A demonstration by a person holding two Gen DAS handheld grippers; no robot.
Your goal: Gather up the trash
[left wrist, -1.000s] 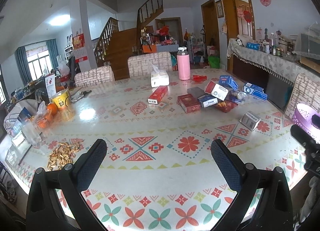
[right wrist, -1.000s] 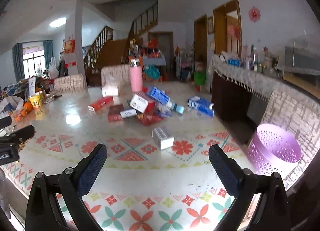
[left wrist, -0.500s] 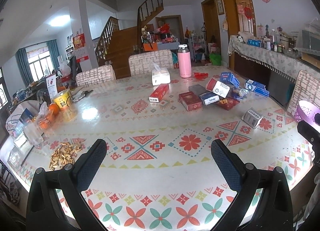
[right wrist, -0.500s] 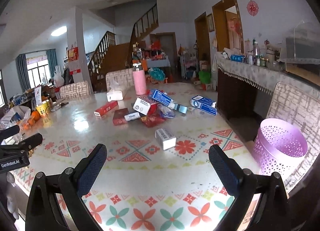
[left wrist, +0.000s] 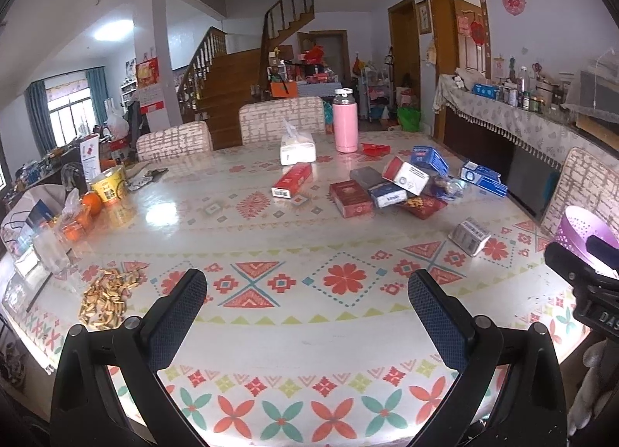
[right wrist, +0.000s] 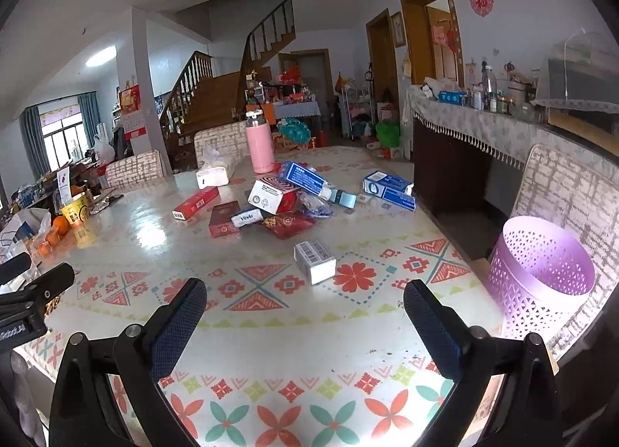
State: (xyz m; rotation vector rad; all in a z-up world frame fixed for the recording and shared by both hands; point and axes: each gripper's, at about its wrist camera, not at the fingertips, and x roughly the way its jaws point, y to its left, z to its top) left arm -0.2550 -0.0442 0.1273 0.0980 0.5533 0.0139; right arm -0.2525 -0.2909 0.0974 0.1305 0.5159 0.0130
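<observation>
Trash was seen as a pile of boxes [right wrist: 276,201] on the far part of the table [right wrist: 271,335], with a small grey box [right wrist: 314,260] lying apart, nearer, and the purple basket [right wrist: 537,273] beside the table's right edge. Both the right gripper [right wrist: 301,315] and left gripper [left wrist: 307,302] were held wide open and empty above bare cloth, well short of any box. The grey box would best be approached first, squarely across its narrow sides.

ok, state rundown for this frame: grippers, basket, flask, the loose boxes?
left gripper: open, empty, above the table
right gripper: open, empty
purple basket: upright at the table's right edge, nothing visible inside
pink flask: upright, lid on
grey barcode box: lying alone, nearest the grippers
red carton: lying flat, apart from the pile
tissue pack: open, tissue sticking out
</observation>
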